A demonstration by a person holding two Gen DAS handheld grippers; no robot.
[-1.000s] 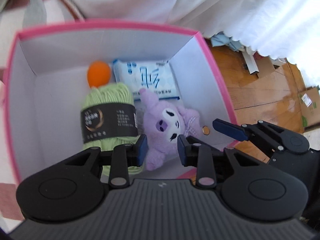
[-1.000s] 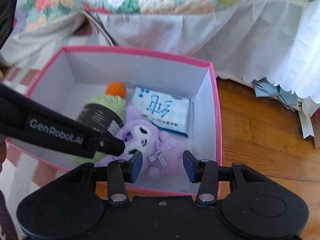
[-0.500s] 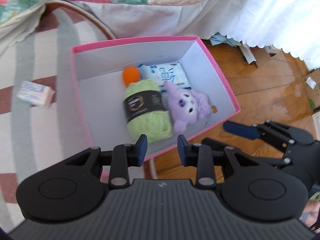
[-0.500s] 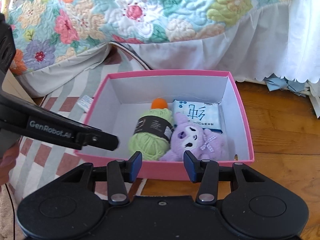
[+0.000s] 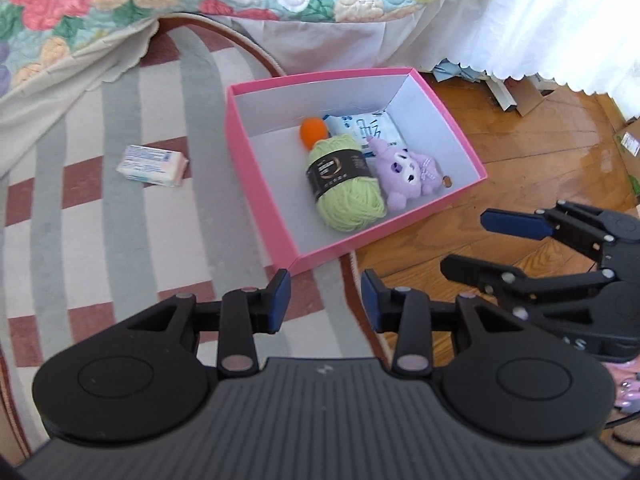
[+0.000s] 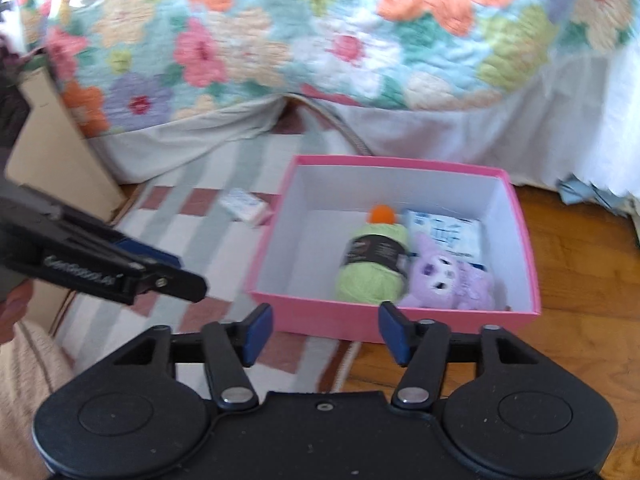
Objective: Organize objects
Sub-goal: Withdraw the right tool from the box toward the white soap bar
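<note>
Both grippers hung empty, jaws just opening with nothing between them: the left gripper [image 5: 324, 296] and right gripper [image 6: 326, 334] sat just short of the pink box [image 5: 256, 184]. Beyond the left fingers, off to their left, lay a soap packet [image 5: 152, 165] on the rug [image 5: 80, 240]. A reach from there risked clipping the box wall or skidding the packet.

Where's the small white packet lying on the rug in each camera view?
Left wrist view: white packet at left of centre, on the striped rug, left of the pink box.
Right wrist view: white packet just above centre-left, again left of the box.
Shared landmark: the pink box.
</note>
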